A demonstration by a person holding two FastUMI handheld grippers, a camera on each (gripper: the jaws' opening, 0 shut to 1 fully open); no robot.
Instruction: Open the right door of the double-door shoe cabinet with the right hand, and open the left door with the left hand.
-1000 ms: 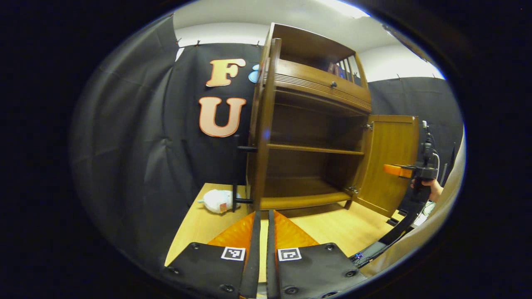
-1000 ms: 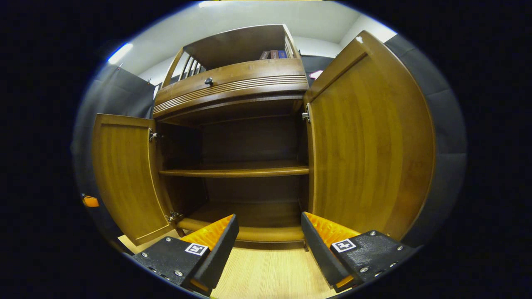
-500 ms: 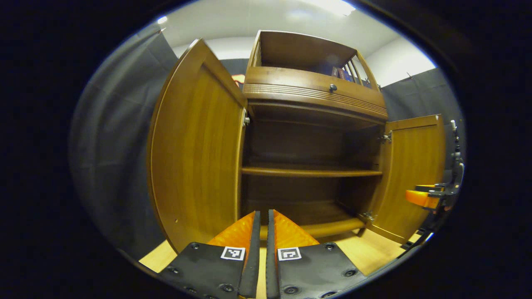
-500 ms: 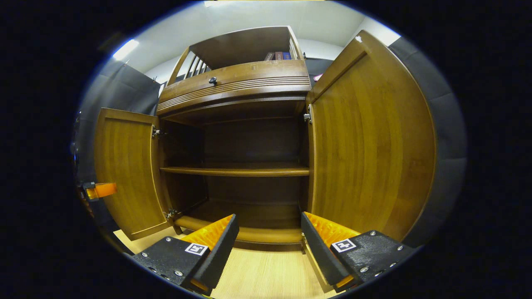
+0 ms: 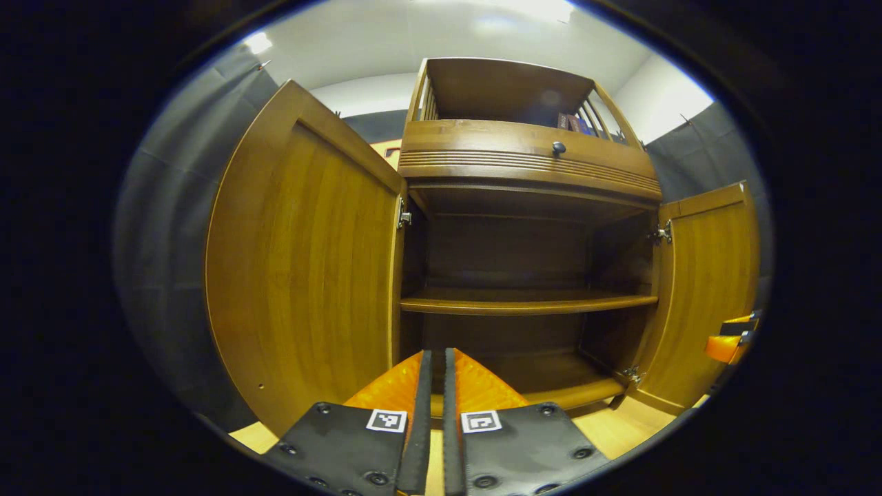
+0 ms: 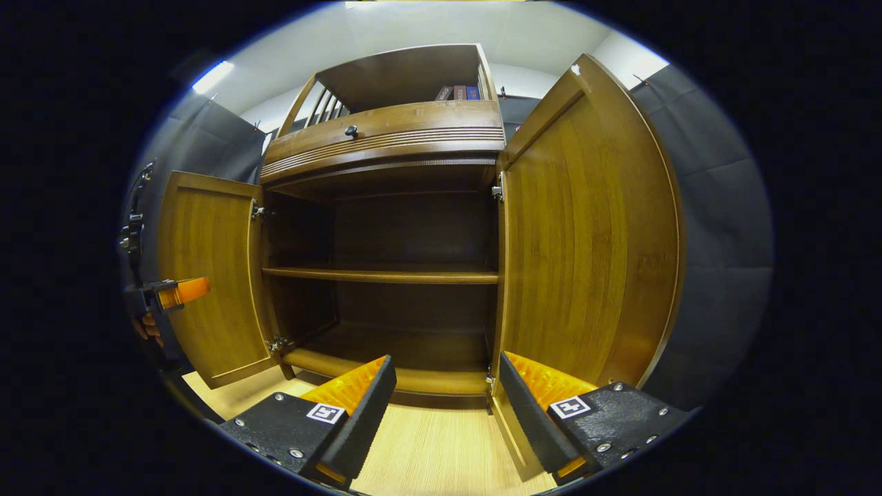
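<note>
The wooden shoe cabinet (image 5: pixel 527 169) stands with both doors swung wide, and its dark inside has one shelf (image 5: pixel 524 303). In the left gripper view the left door (image 5: pixel 303 275) is close on the left and the right door (image 5: pixel 703 289) is at the far right. My left gripper (image 5: pixel 435 355) is shut with nothing between its fingers and points into the cabinet, clear of the door. My right gripper (image 6: pixel 446 362) is open and holds nothing, and the right door (image 6: pixel 586 241) is just to its right. The left door (image 6: pixel 207 275) stands open at the left of that view.
A drawer with a dark knob (image 5: pixel 558 147) sits above the doors, and books (image 6: pixel 455 91) stand on the railed top shelf. Light wooden floor (image 6: pixel 441 455) lies before the cabinet. Black cloth walls flank both doors. A hand (image 6: pixel 148 327) holds the left gripper (image 6: pixel 172 293) beyond the left door.
The left gripper view has swung from the left door's edge round to face the cabinet's inside. The left gripper has come into the right gripper view at the left.
</note>
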